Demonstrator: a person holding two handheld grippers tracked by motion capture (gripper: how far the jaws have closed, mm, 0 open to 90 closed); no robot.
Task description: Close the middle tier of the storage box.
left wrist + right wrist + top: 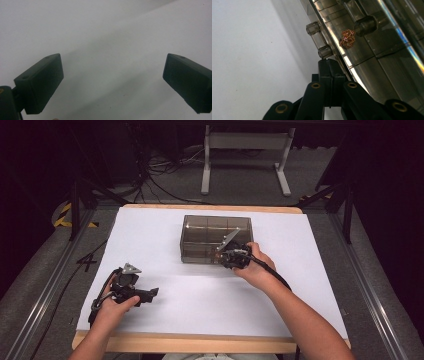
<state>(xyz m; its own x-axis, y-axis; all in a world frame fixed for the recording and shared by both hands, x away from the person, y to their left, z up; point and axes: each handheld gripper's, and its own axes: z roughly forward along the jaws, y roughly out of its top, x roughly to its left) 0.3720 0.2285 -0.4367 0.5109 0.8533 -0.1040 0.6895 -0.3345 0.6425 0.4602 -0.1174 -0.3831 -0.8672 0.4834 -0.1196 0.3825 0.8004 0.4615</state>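
A smoky see-through box (207, 227) with inner compartments stands on the white table top (165, 240), right of the middle. My right gripper (221, 255) is at the box's front right corner, jaws shut. In the right gripper view my right gripper (329, 61) has its closed tips against the box (372, 57) wall, just below a small clear knob (325, 52); I see nothing between them. A small copper wire ornament (347, 38) lies inside the box. My left gripper (151, 293) rests low at the front left; in its own view my left gripper (112, 75) stands wide open over bare white surface.
The table's wooden front edge (200, 342) runs along the bottom. Metal rails (370, 290) flank the table on both sides. Cables (155, 180) and a white frame's legs (245, 165) stand on the floor behind the table.
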